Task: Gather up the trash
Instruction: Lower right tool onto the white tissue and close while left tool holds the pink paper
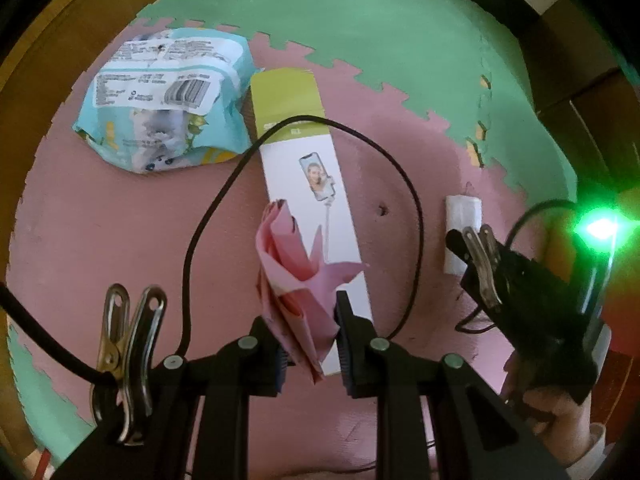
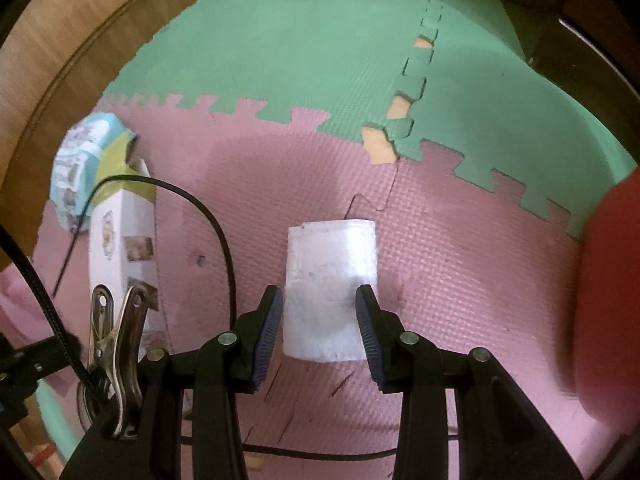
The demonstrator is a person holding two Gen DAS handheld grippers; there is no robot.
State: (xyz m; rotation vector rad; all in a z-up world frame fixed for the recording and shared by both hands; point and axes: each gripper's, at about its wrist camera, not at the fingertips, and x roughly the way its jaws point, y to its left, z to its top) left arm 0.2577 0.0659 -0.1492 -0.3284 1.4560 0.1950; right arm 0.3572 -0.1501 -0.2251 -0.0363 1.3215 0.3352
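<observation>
Covering floor: pink foam mat (image 2: 460, 264) joined to green foam mat (image 2: 320, 52) by interlocking teeth.
Selfie stick box (image 1: 298, 168): flat on pink mat, beside wet wipes pack (image 1: 164, 100); black cable (image 1: 216, 196) loops over it.
White foam block (image 2: 330, 292): on pink mat, between right tool (image 2: 320, 334) pads; gaps show on both sides, no grip.
Pink crumpled paper (image 1: 292, 276): clamped in left tool (image 1: 310, 342), jaws nearly closed, above box.
</observation>
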